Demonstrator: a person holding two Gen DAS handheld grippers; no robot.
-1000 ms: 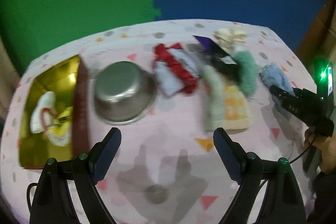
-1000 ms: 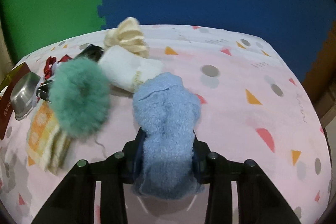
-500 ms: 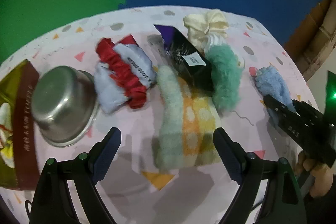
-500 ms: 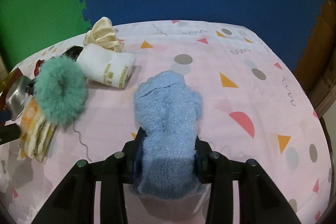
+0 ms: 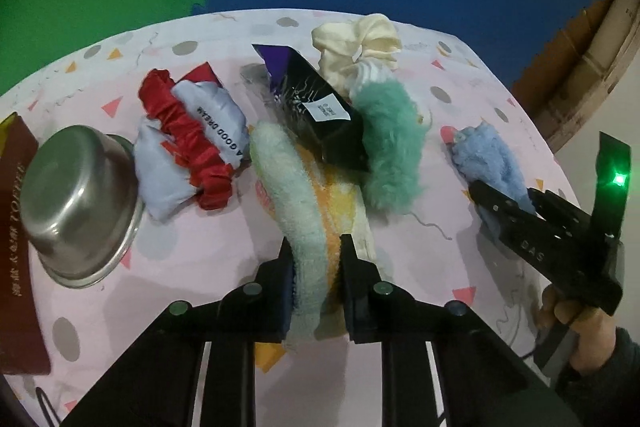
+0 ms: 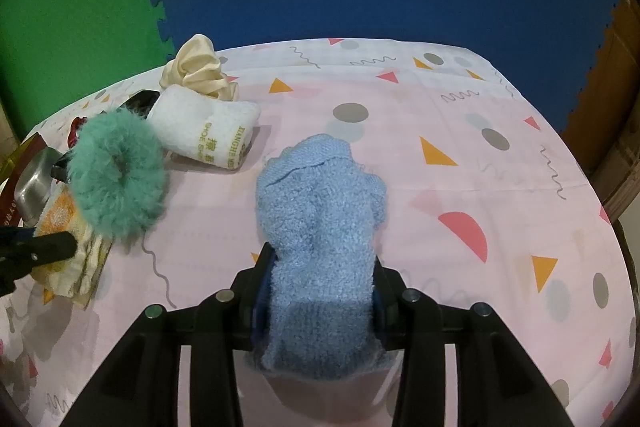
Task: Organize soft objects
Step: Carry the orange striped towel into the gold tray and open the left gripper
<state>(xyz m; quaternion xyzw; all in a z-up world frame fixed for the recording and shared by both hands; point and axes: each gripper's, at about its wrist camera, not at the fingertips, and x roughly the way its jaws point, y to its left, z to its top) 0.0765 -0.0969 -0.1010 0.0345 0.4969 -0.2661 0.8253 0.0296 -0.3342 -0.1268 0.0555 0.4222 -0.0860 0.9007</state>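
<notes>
Soft objects lie on the pink patterned tablecloth [image 6: 460, 155]; landmark is the teal fluffy scrunchie [image 5: 390, 143]. Left of it: steel bowl [image 5: 76, 203], then red scrunchie [image 5: 188, 143] round a pale pouch [image 5: 212, 111] reading "A GOOD DREAM", then mint-and-yellow plush towel [image 5: 296, 195]. Left gripper [image 5: 316, 247] fingers pinch the towel's near end. Behind the scrunchie, white rolled towel [image 6: 208, 131], gold lettering only partly legible. Right of it: blue fuzzy cloth [image 6: 320, 227], nipped between right gripper [image 6: 320, 267] fingers.
</notes>
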